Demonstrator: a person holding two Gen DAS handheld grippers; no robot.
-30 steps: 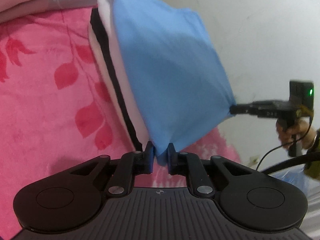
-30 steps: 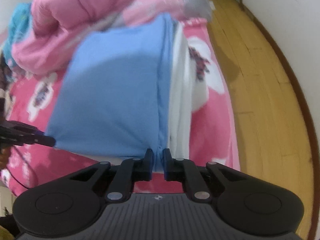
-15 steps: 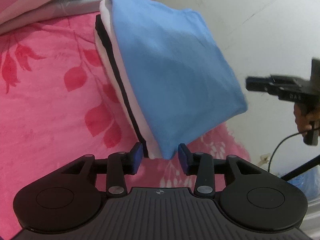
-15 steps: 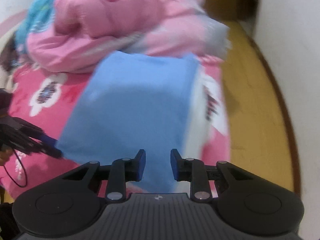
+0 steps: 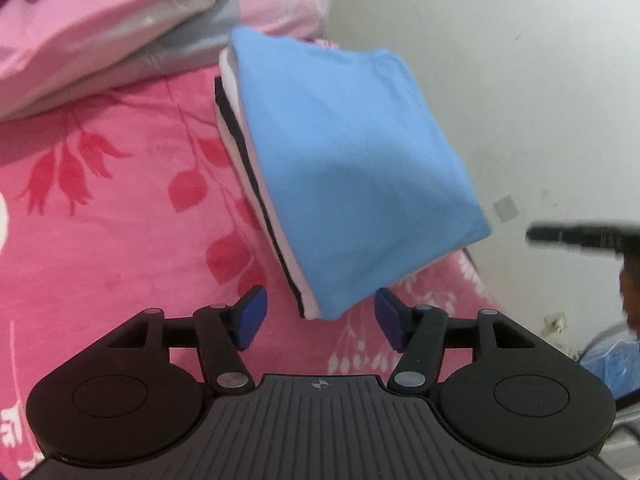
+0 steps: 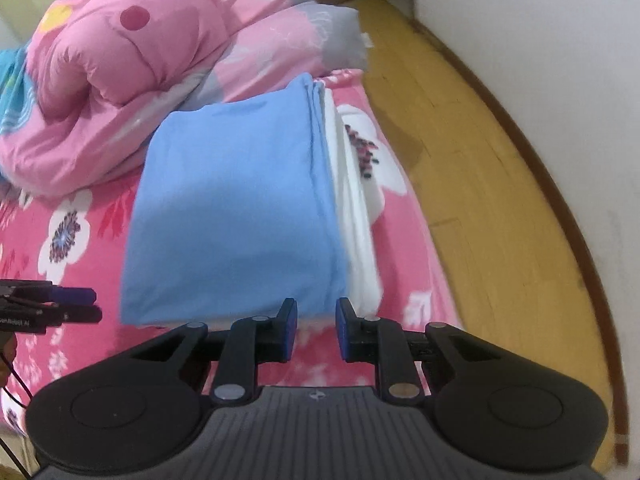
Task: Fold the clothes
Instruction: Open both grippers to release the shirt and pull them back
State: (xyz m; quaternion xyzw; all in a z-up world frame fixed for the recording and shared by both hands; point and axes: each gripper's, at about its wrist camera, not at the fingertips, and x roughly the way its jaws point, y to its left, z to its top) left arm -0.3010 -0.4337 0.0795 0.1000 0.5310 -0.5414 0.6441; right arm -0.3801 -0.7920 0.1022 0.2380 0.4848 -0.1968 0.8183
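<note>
- Mostly hidden under the folded blue shirt [image 5: 352, 168] are white and black layers, showing only as thin edges.
- Left gripper [image 5: 320, 318] is opening, nothing pinched; the shirt's corner sits just ahead.
- Right gripper [image 6: 316, 328] is closing a little, jaws apart and empty.
- Stack lies near the bed [image 6: 404, 240] edge; bare floor [image 6: 472, 140] beyond, quilt [image 6: 132, 68] crowding behind.

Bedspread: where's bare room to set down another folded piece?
Free: the pink bedspread left of the folded stack in the left wrist view, bordered behind by the bunched pink quilt. A thin strip runs between the stack and the bed's edge by the wooden floor. Crowded: behind the stack, where the quilt butts against it.
</note>
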